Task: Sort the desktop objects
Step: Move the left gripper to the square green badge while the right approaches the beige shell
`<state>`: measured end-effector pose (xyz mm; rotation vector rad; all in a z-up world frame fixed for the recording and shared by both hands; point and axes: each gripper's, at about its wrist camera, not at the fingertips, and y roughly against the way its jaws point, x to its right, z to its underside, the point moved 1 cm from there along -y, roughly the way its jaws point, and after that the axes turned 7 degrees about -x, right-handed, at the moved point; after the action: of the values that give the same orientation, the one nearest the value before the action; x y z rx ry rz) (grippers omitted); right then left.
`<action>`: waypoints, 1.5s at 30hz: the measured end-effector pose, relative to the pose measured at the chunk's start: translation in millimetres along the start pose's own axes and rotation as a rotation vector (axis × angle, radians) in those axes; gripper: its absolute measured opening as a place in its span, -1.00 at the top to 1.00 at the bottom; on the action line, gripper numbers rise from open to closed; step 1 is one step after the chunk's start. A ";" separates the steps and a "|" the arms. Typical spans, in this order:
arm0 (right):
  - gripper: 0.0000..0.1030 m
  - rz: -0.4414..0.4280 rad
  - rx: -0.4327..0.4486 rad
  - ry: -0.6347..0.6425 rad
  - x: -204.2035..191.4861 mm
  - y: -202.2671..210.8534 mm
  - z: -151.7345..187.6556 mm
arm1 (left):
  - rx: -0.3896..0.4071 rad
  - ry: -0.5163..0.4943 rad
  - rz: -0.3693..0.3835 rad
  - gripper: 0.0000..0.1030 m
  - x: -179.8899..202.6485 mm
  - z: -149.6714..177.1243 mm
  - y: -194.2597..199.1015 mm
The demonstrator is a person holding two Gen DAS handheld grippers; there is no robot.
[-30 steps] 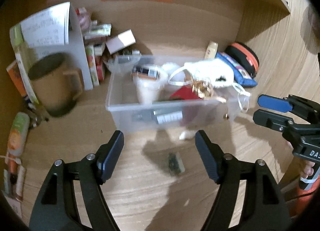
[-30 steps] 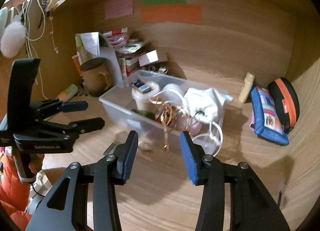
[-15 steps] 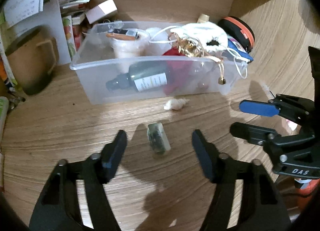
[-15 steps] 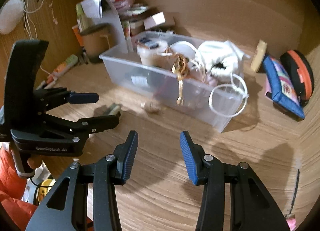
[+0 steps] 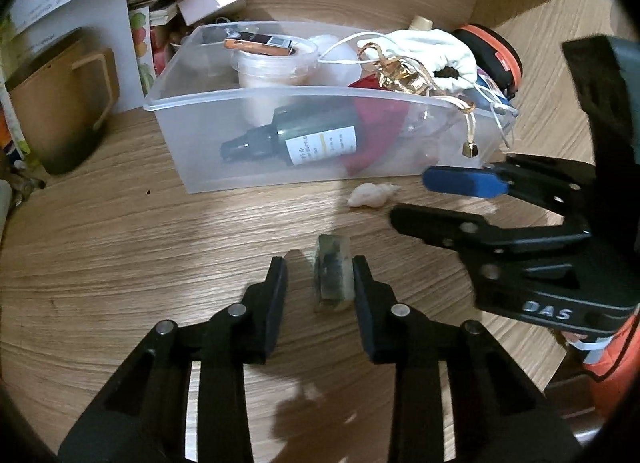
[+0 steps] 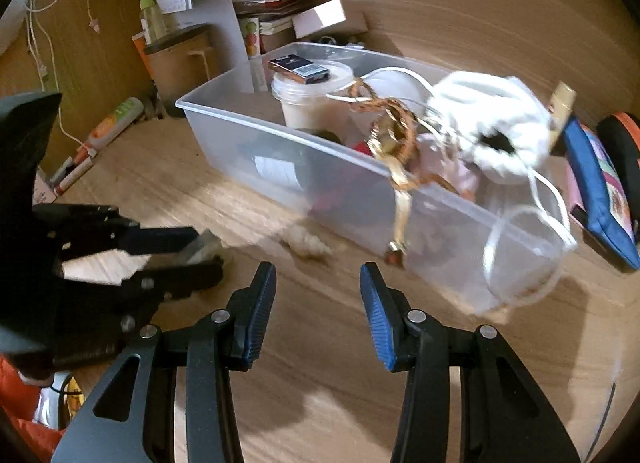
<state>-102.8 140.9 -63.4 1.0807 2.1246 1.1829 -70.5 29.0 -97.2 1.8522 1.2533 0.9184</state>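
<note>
A small grey-green block [image 5: 331,271] lies on the wooden desk between the fingers of my left gripper [image 5: 319,277]. The jaws are open around it; the right finger is at its side, the left finger stands apart. A pale seashell [image 5: 373,195] lies in front of a clear plastic bin [image 5: 248,171] that holds a dark bottle [image 5: 296,139], a white tub, a red cloth, a gold chain and a white pouch. My right gripper [image 6: 318,287] is open and empty, low over the desk, with the shell [image 6: 308,243] just beyond it. It also shows in the left wrist view [image 5: 448,199].
A brown mug [image 5: 64,103], a paper stand and stacked boxes stand at the back left. A blue pouch [image 6: 600,187] and an orange-rimmed case [image 5: 496,55] lie right of the bin. Tubes and pens [image 6: 100,135] lie along the left wall.
My left gripper has dropped and advanced so the block now sits between its fingers, and the jaws have narrowed. My right gripper has moved in closer to the shell and bin.
</note>
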 end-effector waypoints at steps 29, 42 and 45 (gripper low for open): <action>0.82 -0.037 -0.020 0.072 -27.4 -11.9 -9.7 | 0.061 0.050 -0.030 0.70 -24.2 -4.2 13.2; 0.82 -0.064 0.068 0.073 -24.3 30.8 -1.8 | 0.120 0.072 -0.039 0.77 -28.0 -10.5 44.6; 0.82 -0.067 0.099 0.073 -23.8 44.1 -1.9 | 0.132 0.070 -0.041 0.77 -28.2 -13.2 48.9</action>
<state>-72.5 134.6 -24.0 1.0140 2.2787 1.1123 -67.9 -9.2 -53.6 1.9023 1.4200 0.9049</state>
